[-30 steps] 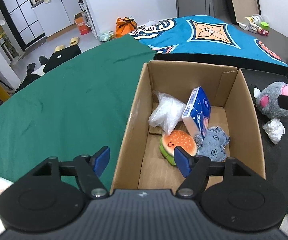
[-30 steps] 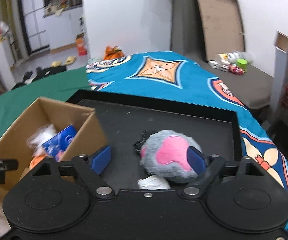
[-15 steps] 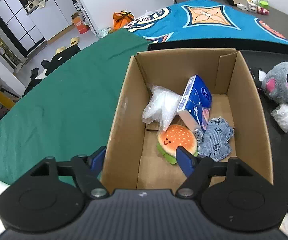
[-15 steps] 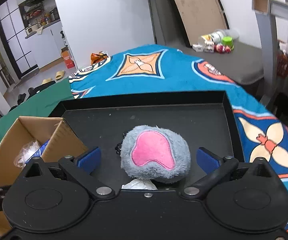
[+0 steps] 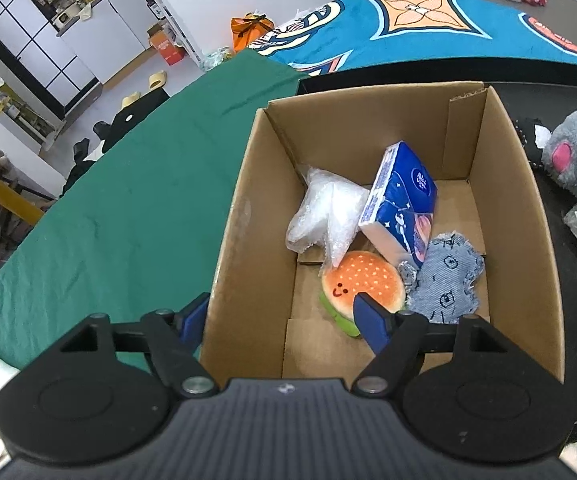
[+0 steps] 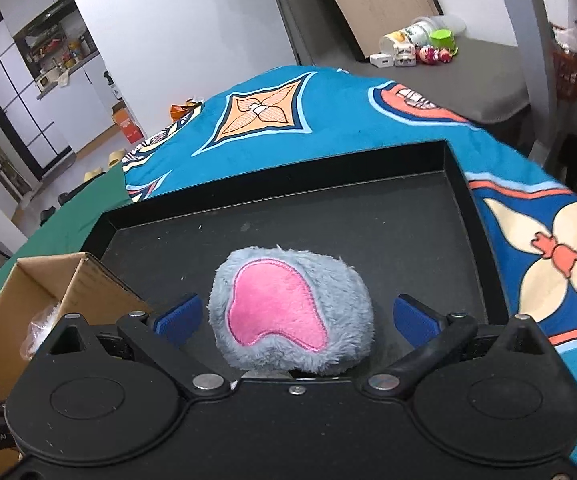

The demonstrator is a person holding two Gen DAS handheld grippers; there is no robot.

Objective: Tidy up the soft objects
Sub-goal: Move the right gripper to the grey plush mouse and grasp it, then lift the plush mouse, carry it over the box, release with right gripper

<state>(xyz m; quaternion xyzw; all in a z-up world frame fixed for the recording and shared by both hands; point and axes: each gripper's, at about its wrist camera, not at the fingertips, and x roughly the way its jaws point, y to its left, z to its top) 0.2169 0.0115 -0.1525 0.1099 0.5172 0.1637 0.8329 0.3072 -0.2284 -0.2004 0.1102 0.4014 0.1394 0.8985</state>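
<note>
Two blue pads flank the grey plush (image 6: 292,312); cardboard box (image 6: 48,292) sits leftward.

Left claw (image 5: 282,316) and right claw (image 6: 296,318) both gape wide, gripping nothing.

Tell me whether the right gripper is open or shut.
Open. The right gripper has its blue fingers spread on either side of the grey plush toy, with gaps showing on both sides.

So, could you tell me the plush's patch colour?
Pink, on the grey plush; right wrist view.
</note>
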